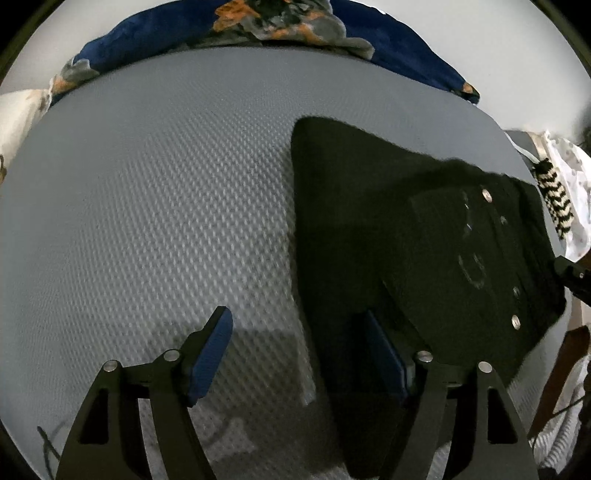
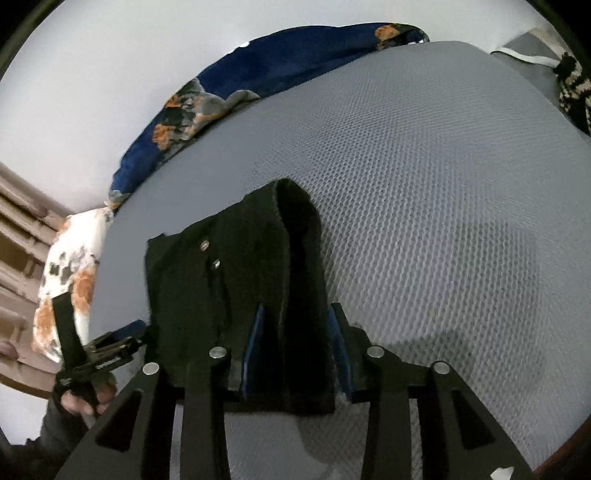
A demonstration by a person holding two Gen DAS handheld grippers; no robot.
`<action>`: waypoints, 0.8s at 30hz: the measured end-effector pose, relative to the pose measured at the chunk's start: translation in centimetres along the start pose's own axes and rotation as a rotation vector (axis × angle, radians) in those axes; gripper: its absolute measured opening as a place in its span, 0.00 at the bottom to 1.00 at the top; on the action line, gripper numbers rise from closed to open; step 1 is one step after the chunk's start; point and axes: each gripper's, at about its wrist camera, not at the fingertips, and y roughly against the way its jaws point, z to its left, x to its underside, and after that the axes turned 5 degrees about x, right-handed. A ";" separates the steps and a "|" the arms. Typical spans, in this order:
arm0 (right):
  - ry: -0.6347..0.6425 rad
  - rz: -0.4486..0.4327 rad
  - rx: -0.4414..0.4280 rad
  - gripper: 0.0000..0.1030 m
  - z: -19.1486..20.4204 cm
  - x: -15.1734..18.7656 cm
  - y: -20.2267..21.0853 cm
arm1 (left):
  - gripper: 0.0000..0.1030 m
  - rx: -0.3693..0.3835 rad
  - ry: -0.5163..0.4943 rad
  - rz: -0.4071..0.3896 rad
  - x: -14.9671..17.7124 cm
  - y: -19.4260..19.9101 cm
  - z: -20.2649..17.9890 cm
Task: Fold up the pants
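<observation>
Black pants (image 1: 406, 229), folded, with metal rivets showing, lie on the right part of a grey textured mattress (image 1: 147, 221). My left gripper (image 1: 295, 350) hangs over their near left edge, open wide. Its right pad (image 1: 384, 358) is above the black cloth and its left pad (image 1: 210, 354) above bare mattress; nothing is pinched. In the right wrist view a raised fold of the pants (image 2: 291, 277) runs between the blue pads of my right gripper (image 2: 295, 339). The jaws stand apart and the cloth lies loosely between them.
A blue blanket with orange and grey patches (image 1: 280, 22) is bunched along the mattress's far edge by a white wall. A floral pillow (image 2: 70, 273) lies at one end and a black-and-white zigzag knit (image 1: 554, 199) at the other. A hand (image 2: 81, 398) holds the left gripper.
</observation>
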 end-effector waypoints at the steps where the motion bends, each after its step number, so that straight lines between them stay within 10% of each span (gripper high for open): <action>1: 0.002 0.003 -0.008 0.30 0.1 0.3 0.1 | 0.72 0.003 -0.002 0.002 0.5 0.1 -0.1; 11: 0.013 0.003 -0.011 0.11 0.7 2.6 0.0 | 0.72 0.007 -0.024 -0.002 4.2 1.5 -0.2; 24: 0.000 0.011 0.014 0.09 -0.4 4.3 -0.5 | 0.72 -0.001 -0.026 -0.001 5.8 2.0 0.0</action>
